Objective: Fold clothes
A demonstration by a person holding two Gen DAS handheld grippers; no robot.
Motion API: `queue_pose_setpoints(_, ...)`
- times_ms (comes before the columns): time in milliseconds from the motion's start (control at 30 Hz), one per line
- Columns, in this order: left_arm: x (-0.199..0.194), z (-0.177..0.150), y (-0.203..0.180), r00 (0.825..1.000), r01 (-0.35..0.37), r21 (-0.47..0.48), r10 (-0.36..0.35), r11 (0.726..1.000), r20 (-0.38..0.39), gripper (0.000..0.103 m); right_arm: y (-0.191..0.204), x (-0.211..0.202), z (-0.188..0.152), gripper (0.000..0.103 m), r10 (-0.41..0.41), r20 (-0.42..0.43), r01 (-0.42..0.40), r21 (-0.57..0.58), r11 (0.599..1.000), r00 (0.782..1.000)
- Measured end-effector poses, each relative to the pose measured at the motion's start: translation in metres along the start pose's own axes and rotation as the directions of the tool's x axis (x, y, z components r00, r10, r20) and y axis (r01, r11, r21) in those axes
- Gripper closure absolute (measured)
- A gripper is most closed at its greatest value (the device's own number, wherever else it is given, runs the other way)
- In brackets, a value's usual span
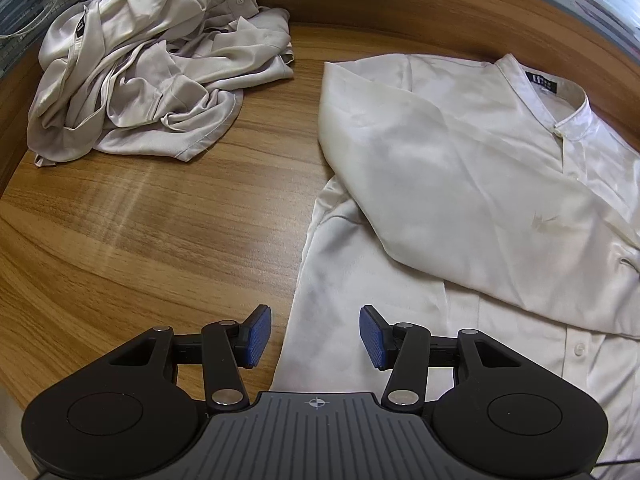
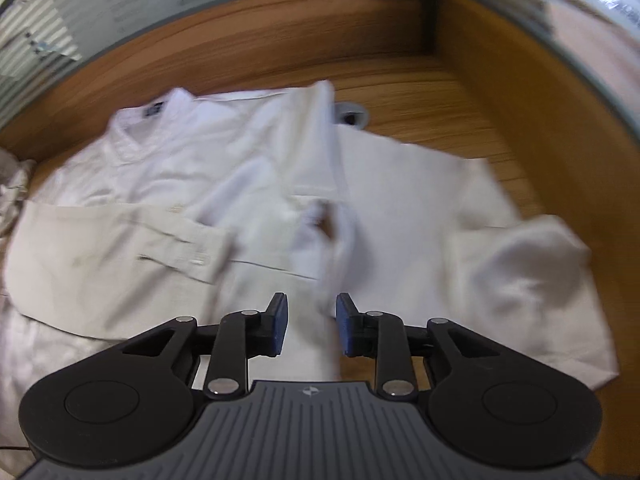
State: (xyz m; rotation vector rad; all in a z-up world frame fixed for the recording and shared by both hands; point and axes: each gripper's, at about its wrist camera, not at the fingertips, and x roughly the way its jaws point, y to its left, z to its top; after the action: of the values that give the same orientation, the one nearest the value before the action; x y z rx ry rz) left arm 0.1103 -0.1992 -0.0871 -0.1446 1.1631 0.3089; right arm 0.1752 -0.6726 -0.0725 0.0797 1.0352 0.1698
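A white collared shirt [image 1: 460, 184] lies front up on the wooden table [image 1: 140, 220], its collar at the far side. One sleeve [image 1: 432, 168] is folded across its chest. My left gripper [image 1: 315, 336] hovers open above the shirt's near left edge, with nothing between its blue pads. In the blurred right wrist view the same shirt [image 2: 248, 152] fills the middle. The cuff [image 2: 188, 256] of the folded sleeve rests on the body, and the other sleeve [image 2: 520, 264] lies spread out to the right. My right gripper [image 2: 312, 326] is open above the shirt's lower body, with nothing gripped.
A crumpled pile of pale grey clothes [image 1: 152, 68] sits at the table's far left, its edge also showing as a grey fold [image 2: 12, 192]. A raised wooden rim and a glass partition [image 2: 60, 20] bound the far side. A round cable grommet [image 2: 352, 114] lies behind the shirt.
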Motion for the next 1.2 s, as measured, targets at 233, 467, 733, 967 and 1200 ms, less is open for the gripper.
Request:
queue_pose_setpoints(233,-0.004,0.001,-0.014,0.999,0.049,0.013,-0.049,0.999,-0.019,0.05,-0.068,-0.018,-0.027,0.051,-0.185,-0.034,0.185,0.003,0.983,0.982)
queue_pose_setpoints(467,-0.01,0.005,-0.046,0.992,0.123,0.081,-0.12,0.989,-0.036,0.044,-0.092,-0.008,-0.046,0.045,-0.213,-0.086,0.21,-0.044,0.977,0.973)
queue_pose_setpoints(733,-0.026,0.01,-0.079,0.971,0.238,0.19,-0.236,0.953,-0.034,0.041,-0.097,-0.01,-0.04,0.093,-0.144,-0.075,0.142,-0.021,0.99,0.987)
queue_pose_setpoints(967,-0.042,0.014,-0.094,0.94,0.334,0.219,-0.341,0.917,-0.01,0.041,-0.071,-0.046,0.005,0.094,0.133,-0.032,-0.126,0.156,0.98,0.991)
queue_pose_setpoints(1200,-0.051,0.009,-0.114,0.893,0.438,0.308,-0.447,0.844,-0.046,0.041,0.002,-0.041,0.049,0.094,0.341,-0.036,-0.334,0.123,0.934,0.94)
